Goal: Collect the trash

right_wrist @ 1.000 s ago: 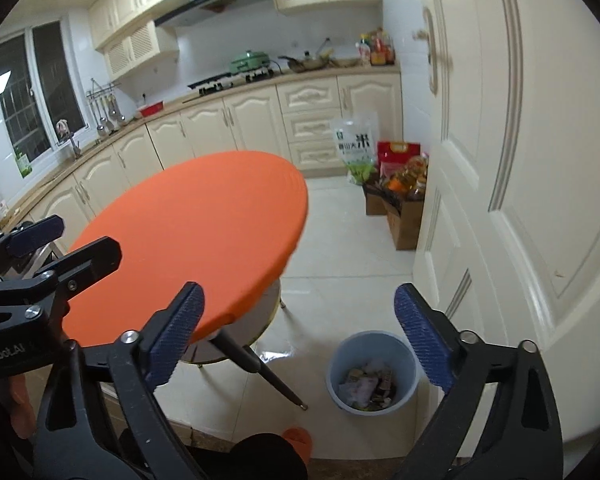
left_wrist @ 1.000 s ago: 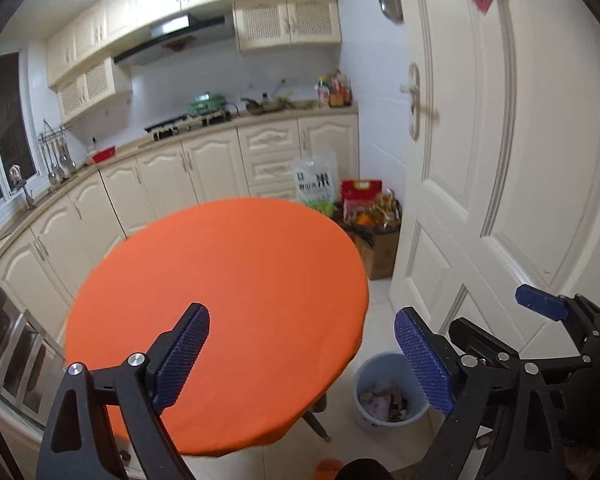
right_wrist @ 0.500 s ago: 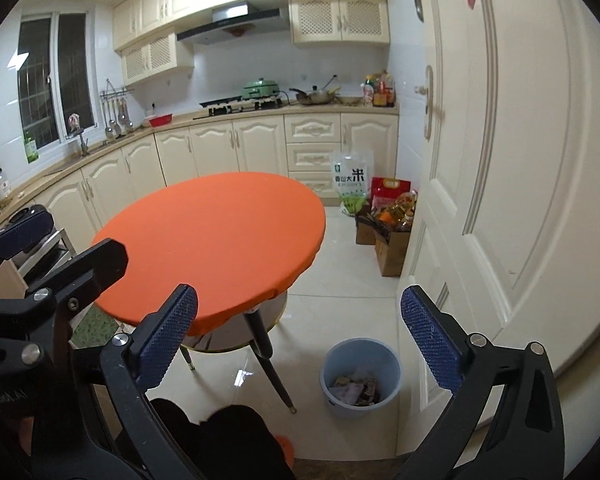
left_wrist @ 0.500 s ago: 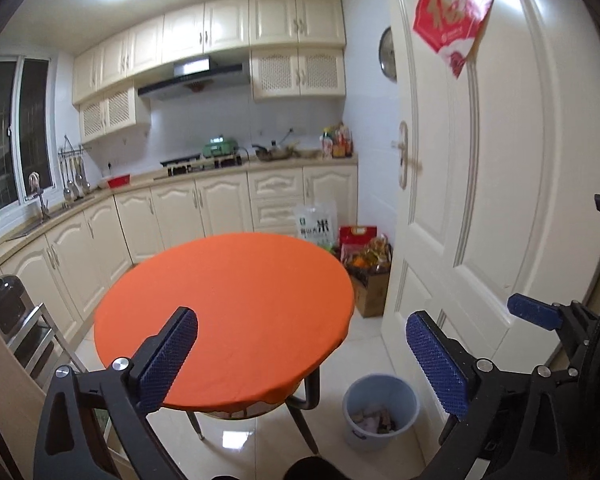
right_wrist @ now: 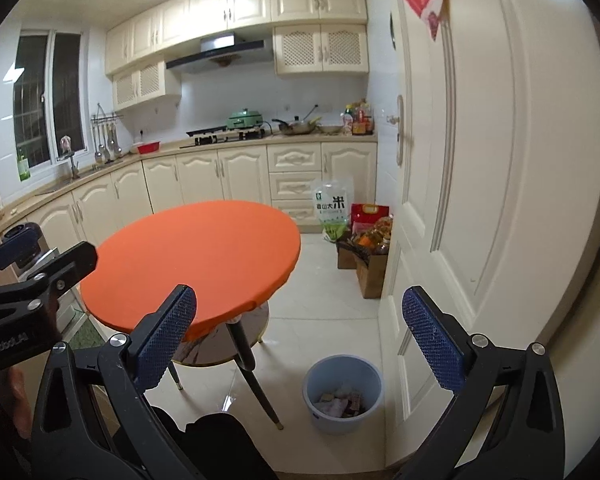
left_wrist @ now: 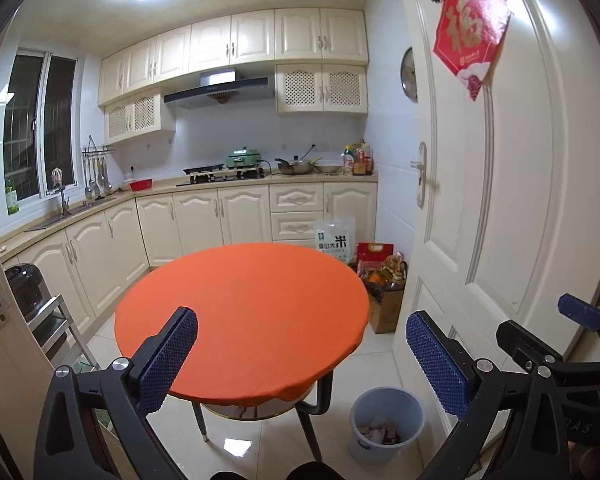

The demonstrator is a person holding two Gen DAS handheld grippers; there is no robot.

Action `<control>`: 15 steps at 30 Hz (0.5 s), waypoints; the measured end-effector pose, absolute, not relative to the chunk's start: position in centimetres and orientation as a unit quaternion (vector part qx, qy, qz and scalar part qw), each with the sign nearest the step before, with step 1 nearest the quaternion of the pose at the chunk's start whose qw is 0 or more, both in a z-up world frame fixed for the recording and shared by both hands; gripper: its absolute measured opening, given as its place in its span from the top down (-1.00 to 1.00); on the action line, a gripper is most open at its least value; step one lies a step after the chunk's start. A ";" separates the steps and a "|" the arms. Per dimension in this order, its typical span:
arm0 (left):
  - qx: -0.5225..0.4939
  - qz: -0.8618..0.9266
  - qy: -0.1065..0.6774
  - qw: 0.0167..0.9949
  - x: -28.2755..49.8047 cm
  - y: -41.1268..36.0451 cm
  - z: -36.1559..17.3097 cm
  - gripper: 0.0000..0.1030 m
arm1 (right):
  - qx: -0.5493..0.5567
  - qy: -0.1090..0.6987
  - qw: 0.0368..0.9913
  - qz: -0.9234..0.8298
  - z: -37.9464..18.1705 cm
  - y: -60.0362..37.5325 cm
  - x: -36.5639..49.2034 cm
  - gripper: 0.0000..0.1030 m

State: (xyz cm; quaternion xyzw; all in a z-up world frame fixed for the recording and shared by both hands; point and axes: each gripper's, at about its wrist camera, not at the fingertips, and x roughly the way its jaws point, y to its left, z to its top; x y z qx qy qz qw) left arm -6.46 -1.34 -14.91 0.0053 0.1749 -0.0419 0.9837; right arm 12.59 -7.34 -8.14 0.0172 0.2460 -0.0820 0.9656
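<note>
A pale blue waste bin [left_wrist: 386, 424] stands on the floor by the door, right of the round orange table [left_wrist: 240, 316]; it holds several crumpled wrappers [right_wrist: 340, 402]. It also shows in the right wrist view [right_wrist: 342, 392]. My left gripper [left_wrist: 300, 364] is open and empty, held high and back from the table. My right gripper [right_wrist: 298, 344] is open and empty too, above the floor near the bin. The right gripper shows at the right edge of the left wrist view [left_wrist: 580, 344], and the left one at the left edge of the right wrist view [right_wrist: 28, 280].
The table [right_wrist: 196, 256] top bears nothing. A white door [left_wrist: 500, 200] stands close on the right. Cardboard boxes with groceries [left_wrist: 384, 292] and a rice bag [left_wrist: 334, 240] sit by the cabinets. A metal rack [left_wrist: 56, 328] is at the left.
Both grippers have risen and pulled back from the table, so the table and bin look smaller and lower. Both jaws stay open and empty.
</note>
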 end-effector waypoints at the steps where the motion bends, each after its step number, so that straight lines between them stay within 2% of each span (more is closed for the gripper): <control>1: 0.008 -0.042 0.175 0.984 -6.1 -1.5 -14.7 -0.99 | 0.016 0.245 0.966 -0.081 -8.1 -7.3 12.7 -1.00; 15: 0.008 -0.042 0.165 0.985 -3.1 -1.7 -12.4 -0.99 | 0.010 0.225 0.971 -0.077 -7.5 -7.3 12.1 -1.00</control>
